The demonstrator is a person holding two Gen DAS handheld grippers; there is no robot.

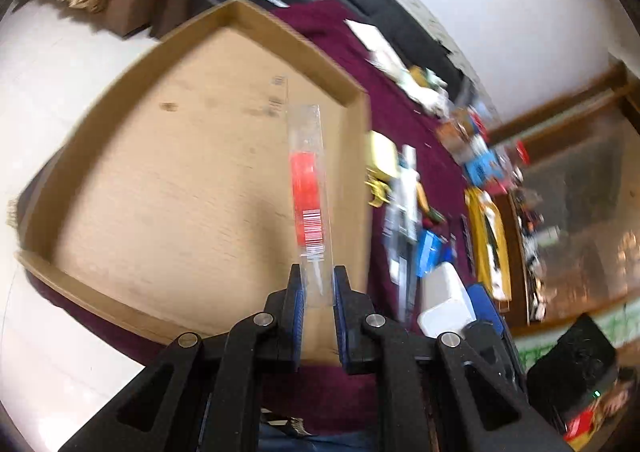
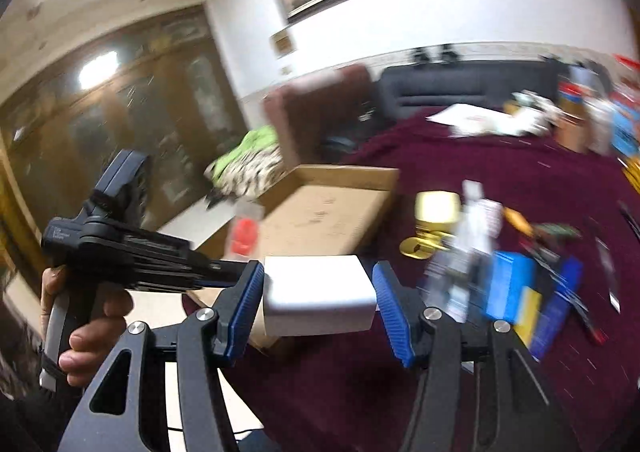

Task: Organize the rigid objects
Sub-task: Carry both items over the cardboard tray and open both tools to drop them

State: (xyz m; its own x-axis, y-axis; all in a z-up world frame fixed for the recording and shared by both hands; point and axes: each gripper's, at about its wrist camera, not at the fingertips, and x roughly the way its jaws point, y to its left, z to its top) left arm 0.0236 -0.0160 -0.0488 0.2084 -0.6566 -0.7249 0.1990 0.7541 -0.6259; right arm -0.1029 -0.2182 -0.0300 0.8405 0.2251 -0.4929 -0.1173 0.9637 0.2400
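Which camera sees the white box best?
The right wrist view: the white box sits big and whole between the right gripper's jaws. The left wrist view shows it only small, off to one side.
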